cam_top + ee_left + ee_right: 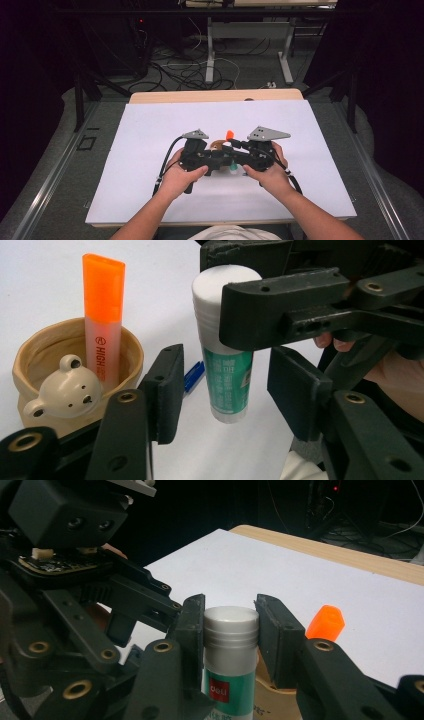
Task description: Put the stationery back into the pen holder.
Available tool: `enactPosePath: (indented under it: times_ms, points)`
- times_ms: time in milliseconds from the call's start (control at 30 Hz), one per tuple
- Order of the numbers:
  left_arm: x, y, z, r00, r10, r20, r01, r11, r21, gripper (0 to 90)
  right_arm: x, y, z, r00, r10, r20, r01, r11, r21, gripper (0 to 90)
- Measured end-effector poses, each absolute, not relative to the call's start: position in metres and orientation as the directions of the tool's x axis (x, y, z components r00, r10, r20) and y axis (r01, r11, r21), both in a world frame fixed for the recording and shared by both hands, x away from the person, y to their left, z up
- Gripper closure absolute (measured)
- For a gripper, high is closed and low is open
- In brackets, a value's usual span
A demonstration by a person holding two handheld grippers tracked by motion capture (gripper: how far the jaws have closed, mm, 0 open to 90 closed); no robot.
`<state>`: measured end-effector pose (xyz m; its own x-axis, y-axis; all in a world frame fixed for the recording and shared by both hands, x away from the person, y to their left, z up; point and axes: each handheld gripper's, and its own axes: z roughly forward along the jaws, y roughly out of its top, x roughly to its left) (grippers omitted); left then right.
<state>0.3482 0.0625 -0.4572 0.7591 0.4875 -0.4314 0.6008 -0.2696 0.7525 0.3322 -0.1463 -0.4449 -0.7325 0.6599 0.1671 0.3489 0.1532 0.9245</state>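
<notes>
A glue stick point(226, 380) with a green label and a white cap point(231, 624) stands upright. My right gripper point(231, 626) is shut on the cap, one jaw against each side. My left gripper point(230, 390) is open around the lower body, with a gap on both sides. In the high view the left gripper point(220, 160) and the right gripper point(240, 156) face each other at the table's middle, with the glue stick point(233, 168) between them. I cannot tell whether the stick's base touches the table.
Just behind the grippers a tan cup point(35, 352) with a bear face holds an orange highlighter point(102, 310). A blue item point(194, 376) lies on the white sheet point(150, 150) beside the cup. The sheet's wooden far edge point(215, 96) borders a floor with cables.
</notes>
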Motion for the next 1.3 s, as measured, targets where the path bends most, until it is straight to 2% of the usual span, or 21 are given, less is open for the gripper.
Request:
enactPosePath:
  times_ms: [600, 1300]
  points:
    - [0.3494, 0.0555, -0.4601, 0.752, 0.498, -0.432, 0.612, -0.284, 0.739, 63.6, 0.3305, -0.1427, -0.4462, -0.742, 0.648, 0.174, 0.353, 0.157, 0.922, 65.2]
    - [0.3501, 0.0574, -0.4583, 0.693, 0.524, -0.495, 0.679, -0.245, 0.692, 65.7, 0.3304, -0.1405, -0.4466, -0.736, 0.652, 0.18, 0.352, 0.143, 0.925, 64.3]
